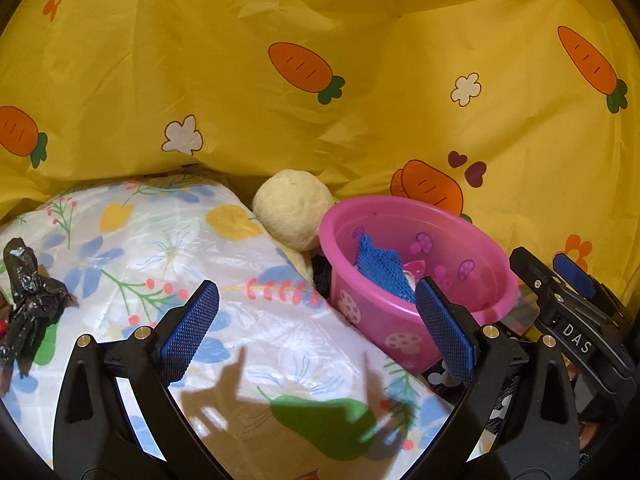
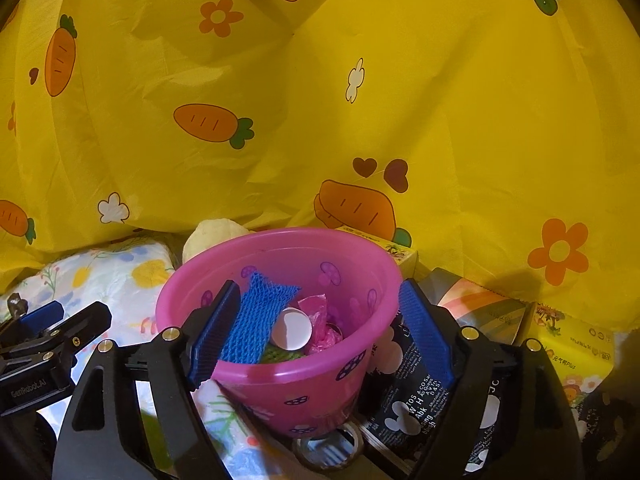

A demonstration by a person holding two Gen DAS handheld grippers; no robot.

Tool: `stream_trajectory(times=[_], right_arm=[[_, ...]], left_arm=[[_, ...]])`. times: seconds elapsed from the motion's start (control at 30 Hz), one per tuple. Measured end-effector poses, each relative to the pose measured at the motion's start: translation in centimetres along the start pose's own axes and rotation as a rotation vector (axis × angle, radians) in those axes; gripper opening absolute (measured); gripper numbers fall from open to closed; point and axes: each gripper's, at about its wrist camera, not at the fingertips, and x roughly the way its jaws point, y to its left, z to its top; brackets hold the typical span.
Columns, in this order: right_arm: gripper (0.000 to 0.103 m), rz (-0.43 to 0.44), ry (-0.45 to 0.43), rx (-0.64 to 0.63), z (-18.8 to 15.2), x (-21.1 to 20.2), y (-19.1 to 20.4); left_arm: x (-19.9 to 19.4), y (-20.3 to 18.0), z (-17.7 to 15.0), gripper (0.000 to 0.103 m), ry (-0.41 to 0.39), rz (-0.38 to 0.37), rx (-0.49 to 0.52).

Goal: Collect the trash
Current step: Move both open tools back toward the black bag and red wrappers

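Observation:
A pink bucket (image 2: 280,376) stands in front of me; inside are a blue foam net (image 2: 256,320), a white round lid (image 2: 292,328) and crumpled pink plastic (image 2: 316,312). My right gripper (image 2: 320,332) is open, its fingers on either side of the bucket with a gap at each pad. My left gripper (image 1: 316,328) is open wide above the floral sheet (image 1: 160,248), holding nothing, with the bucket (image 1: 400,204) just to its right. A crumpled black plastic bag (image 1: 28,300) lies on the sheet at the far left. Each gripper shows at the edge of the other's view: the right (image 1: 554,270), the left (image 2: 64,316).
A yellow carrot-print cloth (image 1: 360,120) hangs close behind everything. A cream plush ball (image 1: 292,208) sits behind the bucket. A black printed bag (image 2: 416,392), a tape roll (image 2: 328,452) and yellow tissue packs (image 2: 572,352) crowd the right side.

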Motion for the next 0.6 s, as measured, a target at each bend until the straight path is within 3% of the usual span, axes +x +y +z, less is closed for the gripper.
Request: stream_trajectory(times=[0.6], right_arm=[[0.08, 0.045, 0.024, -0.048, -2.9, -4.2, 3.4]], left_arm=[[-6.2, 2.7, -3.0, 0.097, -0.047, 0.139, 0.023]])
